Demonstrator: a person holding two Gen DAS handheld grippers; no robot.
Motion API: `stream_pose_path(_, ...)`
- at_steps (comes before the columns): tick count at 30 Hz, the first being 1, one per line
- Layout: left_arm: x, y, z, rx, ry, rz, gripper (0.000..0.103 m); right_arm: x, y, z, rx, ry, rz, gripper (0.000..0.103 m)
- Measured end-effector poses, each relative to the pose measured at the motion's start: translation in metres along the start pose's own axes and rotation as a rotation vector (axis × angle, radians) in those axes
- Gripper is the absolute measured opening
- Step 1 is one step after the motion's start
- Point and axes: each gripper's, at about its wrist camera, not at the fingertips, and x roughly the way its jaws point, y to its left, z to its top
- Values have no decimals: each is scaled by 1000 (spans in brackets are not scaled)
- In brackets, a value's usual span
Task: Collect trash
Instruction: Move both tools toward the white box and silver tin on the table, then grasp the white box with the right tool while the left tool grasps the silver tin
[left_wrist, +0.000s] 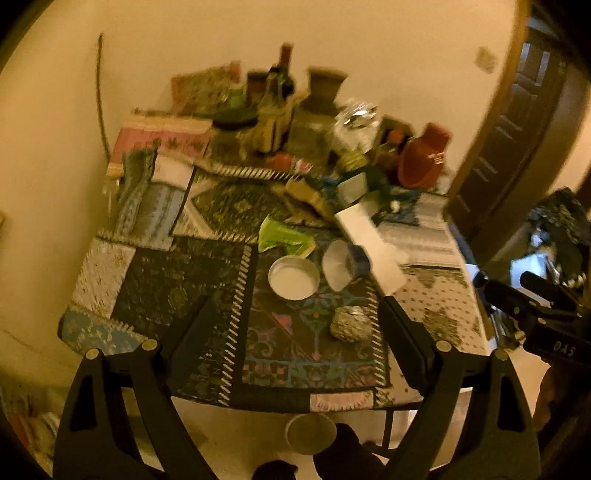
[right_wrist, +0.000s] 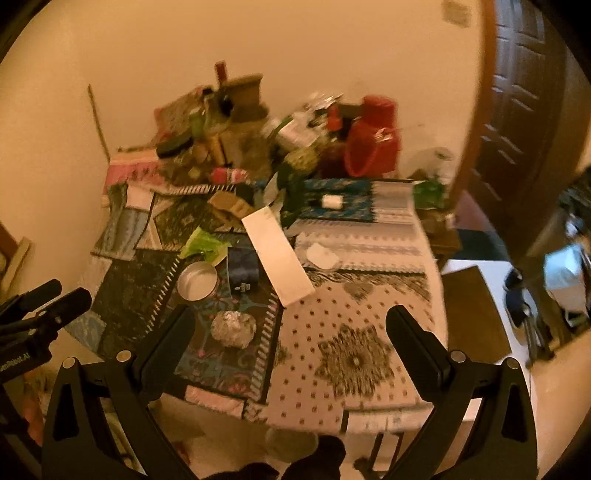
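On a patchwork cloth (left_wrist: 177, 284) lie a crumpled foil ball (left_wrist: 350, 324) (right_wrist: 233, 328), a round shallow tin (left_wrist: 293, 277) (right_wrist: 197, 281), a tipped blue paper cup (left_wrist: 345, 264) (right_wrist: 242, 271), a green wrapper (left_wrist: 282, 236) (right_wrist: 205, 243) and a long white box (left_wrist: 371, 245) (right_wrist: 279, 256). My left gripper (left_wrist: 295, 301) (right_wrist: 70, 290) hovers open above the tin and foil ball, nothing between its fingers. My right gripper (right_wrist: 291, 310) (left_wrist: 504, 280) hangs open over the dotted cloth to the right of the foil ball, also empty.
The back of the table is crowded with bottles, boxes and a red jug (left_wrist: 424, 158) (right_wrist: 373, 136). A wall runs behind and to the left, a dark door (right_wrist: 524, 110) stands at the right. A round bowl (left_wrist: 310, 432) sits on the floor below the table's near edge.
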Motion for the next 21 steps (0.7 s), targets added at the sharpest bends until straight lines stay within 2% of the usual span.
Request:
stream_pose_path(5,62,-1,4,-75,114,44,90,65,-8,19,-88,120,51,98)
stream_pose_path(9,106,-3,5,-89,179,72,90,113,-8,23,-171,222,76,85)
stream_pose_path(11,128,-4,5,-89,212,77,90,136,-7,24,-207,264,86,83)
stream_pose_path(16,173,-5,5,-75,278,121,90,170,-6,29,-251,310,111,75)
stream_pose_path(21,198,-6,10,-64,293,147,90,189,2,34,-283,322,123,75)
